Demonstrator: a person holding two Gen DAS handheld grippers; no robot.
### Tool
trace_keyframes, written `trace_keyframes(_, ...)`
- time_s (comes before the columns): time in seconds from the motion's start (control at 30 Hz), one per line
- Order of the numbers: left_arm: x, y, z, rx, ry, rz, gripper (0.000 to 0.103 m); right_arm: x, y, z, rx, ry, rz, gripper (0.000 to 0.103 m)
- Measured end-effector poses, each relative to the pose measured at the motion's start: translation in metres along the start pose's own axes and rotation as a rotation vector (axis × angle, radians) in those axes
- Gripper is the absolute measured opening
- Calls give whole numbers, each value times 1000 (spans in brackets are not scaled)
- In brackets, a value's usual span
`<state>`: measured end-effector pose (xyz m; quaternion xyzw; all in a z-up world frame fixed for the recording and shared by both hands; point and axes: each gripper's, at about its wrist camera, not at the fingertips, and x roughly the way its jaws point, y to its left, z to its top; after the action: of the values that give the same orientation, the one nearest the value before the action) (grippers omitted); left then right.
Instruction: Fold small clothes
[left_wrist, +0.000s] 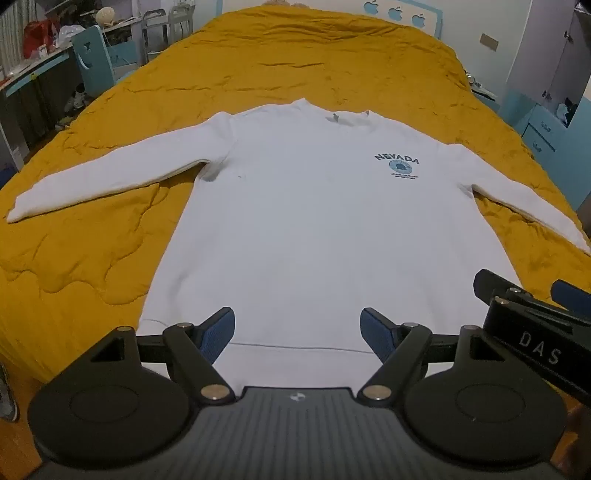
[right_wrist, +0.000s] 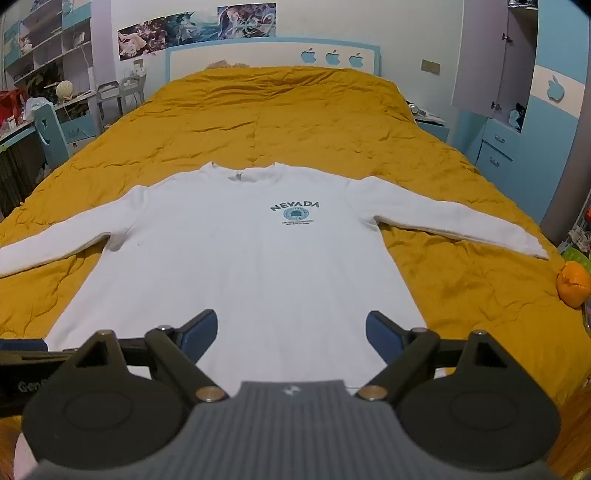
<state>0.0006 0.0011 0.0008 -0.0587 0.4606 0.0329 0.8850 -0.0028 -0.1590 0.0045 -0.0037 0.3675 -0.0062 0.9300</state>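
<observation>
Bedding fills both views: a mustard quilt (right_wrist: 295, 118) covers the bed, and a white sweatshirt (left_wrist: 314, 221) lies flat on it, chest print up, sleeves spread toward 9 and 3 o'clock. The headboard (right_wrist: 273, 51) with apple cut-outs sits at 12 o'clock. The left gripper (left_wrist: 297, 332) and right gripper (right_wrist: 291, 334) both stand spread wide above the hem, holding nothing. Only the right view shows the wall posters (right_wrist: 195, 26) and an orange object (right_wrist: 572, 284) at 3 o'clock; only the left shows the teal chair (left_wrist: 94, 59) closely.
</observation>
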Motion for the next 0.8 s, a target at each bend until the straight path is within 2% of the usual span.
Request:
trace_keyframes(0.17,0,4,-4,-2,-33,1,91,0,0,0,1,1,0,83)
trace_keyframes(0.27,-3,-4,-5,11,-32,30,91,0,1,0,-1,1,3,83)
trace_keyframes(0.8,3,6,-4,-1,-8,19,91,-1,3,-1,-15,-3,6,83)
